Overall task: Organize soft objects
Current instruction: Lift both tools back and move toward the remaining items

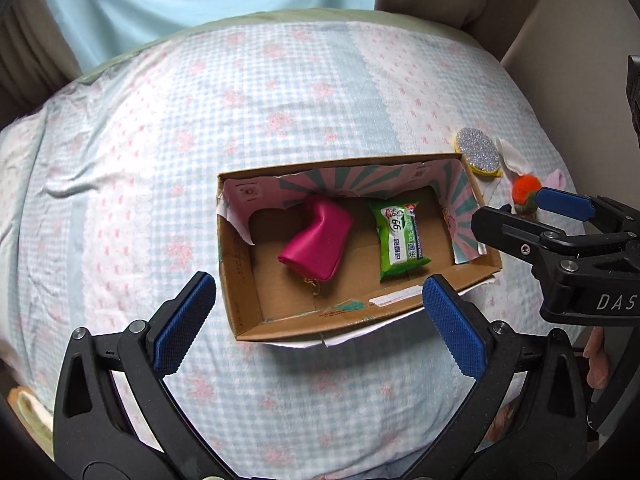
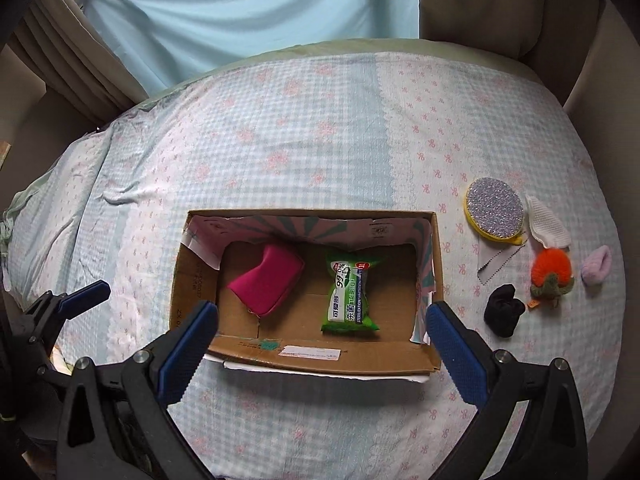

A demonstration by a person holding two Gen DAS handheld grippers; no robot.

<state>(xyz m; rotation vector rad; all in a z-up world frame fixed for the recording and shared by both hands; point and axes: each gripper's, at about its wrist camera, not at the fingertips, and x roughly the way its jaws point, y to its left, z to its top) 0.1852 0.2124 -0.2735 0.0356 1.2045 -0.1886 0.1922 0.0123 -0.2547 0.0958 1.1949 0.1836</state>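
- Cardboard forms the open box [image 2: 436, 280] sitting on the checked bedspread [image 2: 320, 140]; inside it lie a magenta pouch [image 2: 266, 284] at left and a green wipes pack [image 2: 349, 296] at right, apart from each other.
- Outside the box, to its right, wait a glittery round sponge [image 2: 495, 212], a white knitted piece [image 2: 548, 224], an orange pom-pom toy [image 2: 552, 270], a lilac knit item [image 2: 597, 266], a black sock bundle [image 2: 503, 310] and a small grey cloth [image 2: 496, 262].
- Risk, as I judge it: those pieces crowd together, so a grab at one may snag or drag its neighbour; the soft bed could also let the box tip if a finger presses its near wall.
- The left tongs [image 1: 318, 320] hang spread wide and empty over the box's near-left corner, touching nothing.
- The right tongs [image 2: 322, 342] are likewise released and wide, holding nothing, straddling the box's near wall from above; contact cannot be confirmed.
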